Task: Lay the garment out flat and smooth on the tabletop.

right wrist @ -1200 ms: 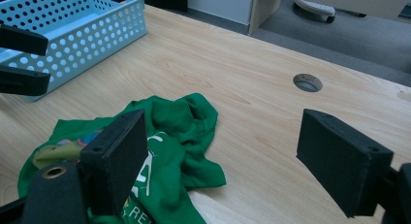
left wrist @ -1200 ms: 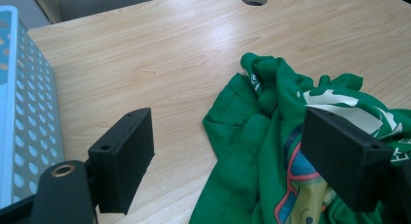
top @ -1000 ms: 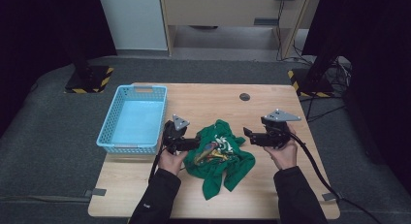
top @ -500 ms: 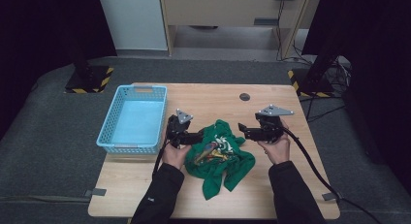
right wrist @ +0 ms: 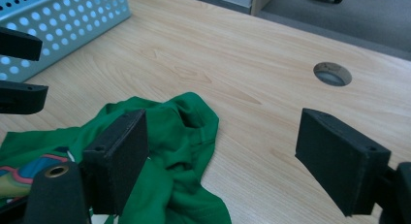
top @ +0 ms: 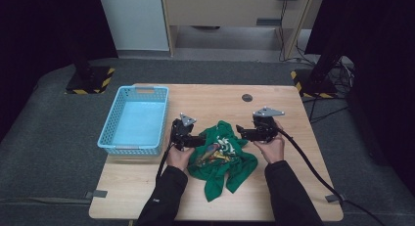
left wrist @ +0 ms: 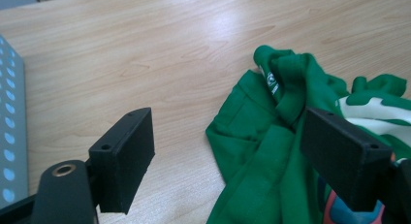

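A crumpled green shirt [top: 222,157] with a white and coloured print lies on the wooden table [top: 215,99], toward its front middle. My left gripper [top: 201,140] hovers at the shirt's left edge, open, with the green collar folds [left wrist: 283,88] just ahead of its jaws. My right gripper [top: 241,132] stands open at the shirt's upper right edge, and the green cloth [right wrist: 179,136] lies below and between its jaws. Nothing is pinched by either gripper.
A light blue perforated basket [top: 134,119] sits empty on the table's left side, close to my left gripper; its wall [right wrist: 63,15] shows in the right gripper view. A round cable hole [top: 247,97] lies at the back. Bare wood spreads to the right and front.
Both grippers have come down and inward toward the shirt, the right one moving left and the left one moving right. The shirt has not moved.
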The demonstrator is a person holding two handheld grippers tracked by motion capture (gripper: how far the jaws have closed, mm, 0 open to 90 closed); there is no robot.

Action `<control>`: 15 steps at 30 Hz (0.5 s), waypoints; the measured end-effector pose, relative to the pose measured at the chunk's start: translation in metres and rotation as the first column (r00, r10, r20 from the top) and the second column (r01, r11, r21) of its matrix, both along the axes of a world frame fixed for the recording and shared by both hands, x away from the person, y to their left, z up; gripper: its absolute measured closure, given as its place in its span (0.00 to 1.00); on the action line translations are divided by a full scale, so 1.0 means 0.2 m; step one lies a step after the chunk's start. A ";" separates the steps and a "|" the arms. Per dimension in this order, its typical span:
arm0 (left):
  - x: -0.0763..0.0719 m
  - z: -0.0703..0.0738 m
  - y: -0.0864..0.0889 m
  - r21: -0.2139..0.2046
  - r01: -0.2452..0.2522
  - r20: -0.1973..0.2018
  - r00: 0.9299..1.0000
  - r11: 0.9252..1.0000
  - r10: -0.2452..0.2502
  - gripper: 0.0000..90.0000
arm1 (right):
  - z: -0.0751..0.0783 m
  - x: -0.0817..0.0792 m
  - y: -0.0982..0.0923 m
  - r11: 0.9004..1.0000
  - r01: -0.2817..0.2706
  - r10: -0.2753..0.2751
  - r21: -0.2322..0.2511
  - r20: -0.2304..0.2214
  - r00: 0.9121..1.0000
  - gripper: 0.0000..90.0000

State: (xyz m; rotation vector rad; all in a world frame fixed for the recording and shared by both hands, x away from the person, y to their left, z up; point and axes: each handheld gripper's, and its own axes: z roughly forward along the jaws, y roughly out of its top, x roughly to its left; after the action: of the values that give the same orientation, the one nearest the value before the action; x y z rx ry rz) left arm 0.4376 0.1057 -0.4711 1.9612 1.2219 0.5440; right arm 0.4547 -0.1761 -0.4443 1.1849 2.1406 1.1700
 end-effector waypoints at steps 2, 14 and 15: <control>0.01 -0.02 0.00 0.007 -0.003 -0.012 1.000 1.000 0.003 0.21 | -0.03 0.02 0.01 1.000 0.002 -0.002 0.002 -0.013 1.000 0.22; 0.05 -0.13 -0.02 0.025 -0.014 -0.063 0.998 1.000 0.015 0.27 | -0.18 0.14 0.03 0.999 0.040 -0.041 -0.018 -0.058 0.997 0.27; 0.05 -0.13 -0.02 0.025 -0.015 -0.064 0.998 1.000 0.016 0.27 | -0.19 0.15 0.04 0.999 0.043 -0.044 -0.015 -0.066 0.997 0.28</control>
State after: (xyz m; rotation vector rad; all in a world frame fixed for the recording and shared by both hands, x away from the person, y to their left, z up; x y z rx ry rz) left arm 0.4484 0.1007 -0.4976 2.0044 1.2766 0.5096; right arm 0.4855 -0.1691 -0.4830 1.2739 2.1563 1.1101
